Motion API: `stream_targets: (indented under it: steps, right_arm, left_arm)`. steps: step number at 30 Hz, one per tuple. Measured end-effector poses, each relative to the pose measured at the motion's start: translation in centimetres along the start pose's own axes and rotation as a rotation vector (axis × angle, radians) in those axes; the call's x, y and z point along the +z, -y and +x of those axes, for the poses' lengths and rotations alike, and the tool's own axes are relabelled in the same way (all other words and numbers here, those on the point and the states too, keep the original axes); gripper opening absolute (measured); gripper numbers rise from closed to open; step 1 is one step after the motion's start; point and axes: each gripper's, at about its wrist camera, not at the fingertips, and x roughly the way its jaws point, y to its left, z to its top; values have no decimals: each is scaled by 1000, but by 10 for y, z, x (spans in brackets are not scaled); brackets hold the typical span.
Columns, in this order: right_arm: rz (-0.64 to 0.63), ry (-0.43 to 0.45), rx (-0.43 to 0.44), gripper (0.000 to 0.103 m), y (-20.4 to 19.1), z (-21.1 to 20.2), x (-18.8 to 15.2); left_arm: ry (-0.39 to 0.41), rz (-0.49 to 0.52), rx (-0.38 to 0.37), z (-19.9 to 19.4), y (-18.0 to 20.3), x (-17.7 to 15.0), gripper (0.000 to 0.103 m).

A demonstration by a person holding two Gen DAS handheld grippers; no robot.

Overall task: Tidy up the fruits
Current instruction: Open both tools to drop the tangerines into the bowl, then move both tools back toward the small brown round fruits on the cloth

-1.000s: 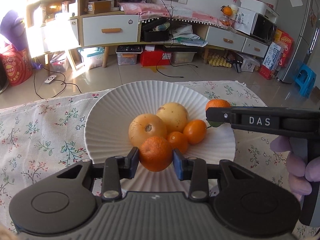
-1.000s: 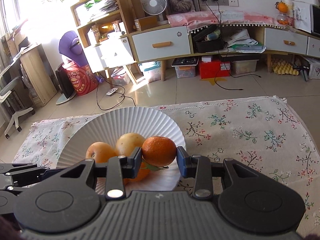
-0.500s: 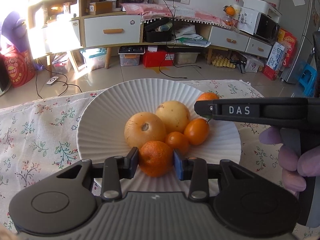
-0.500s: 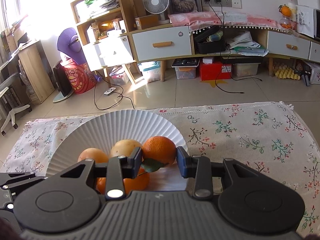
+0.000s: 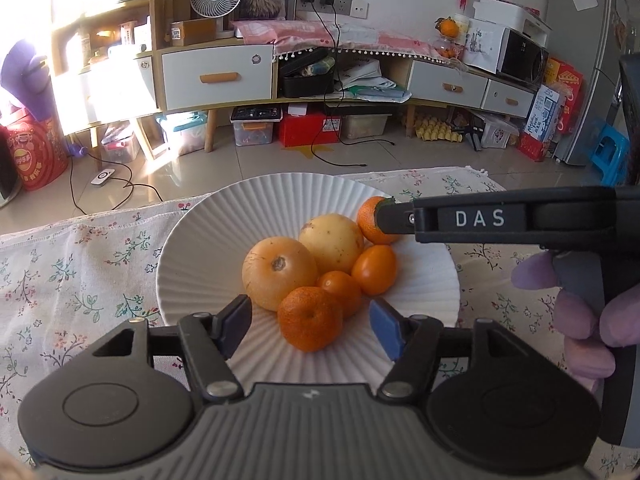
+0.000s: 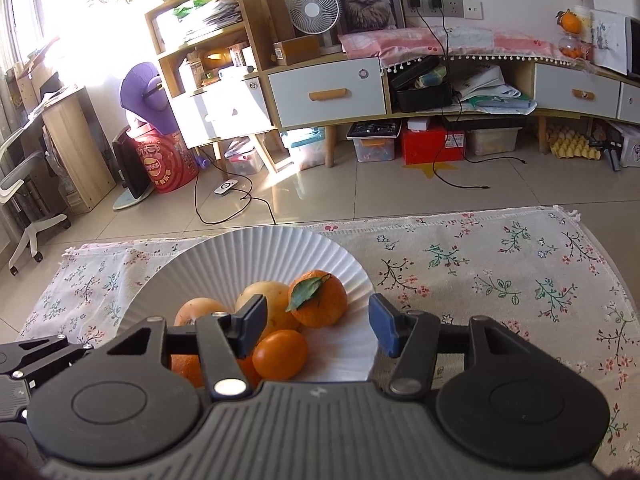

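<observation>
A white ribbed plate [image 5: 208, 248] [image 6: 280, 256] on the floral cloth holds several fruits. A small mandarin [image 5: 310, 318] lies at the plate's near edge between the opening jaws of my left gripper [image 5: 310, 330]; the pads stand clear of it. Behind it sit two pale yellow round fruits [image 5: 278, 272] and two small orange ones [image 5: 374, 268]. A leafy mandarin [image 6: 318, 298] [image 5: 370, 220] rests at the plate's right side, between the opening jaws of my right gripper [image 6: 318, 326], untouched by the pads.
The floral tablecloth [image 6: 500, 280] stretches to the right of the plate. A gloved hand [image 5: 576, 320] holds the right gripper at the right of the left wrist view. Beyond the table edge lie a tiled floor [image 6: 360, 192] and cabinets.
Both grippers have opened and let go of their mandarins, which now rest on the plate. The hands have hardly shifted.
</observation>
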Motion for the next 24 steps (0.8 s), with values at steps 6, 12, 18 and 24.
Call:
stream_targets:
  steps: [6, 12, 18, 24]
  right_arm:
    - [-39, 4, -13, 70, -4, -19, -3]
    - [-68, 1, -8, 83, -12, -41, -5]
    - [-95, 7, 6, 94, -23, -64, -10]
    - [-117, 4, 31, 101, -32, -84, -17]
  left_arm:
    - [15, 27, 18, -17, 3, -5, 62]
    - [15, 19, 20, -37, 3, -8, 75]
    - [-17, 30, 13, -58, -4, -12, 79]
    - [-43, 44, 38, -79, -15, -24, 79]
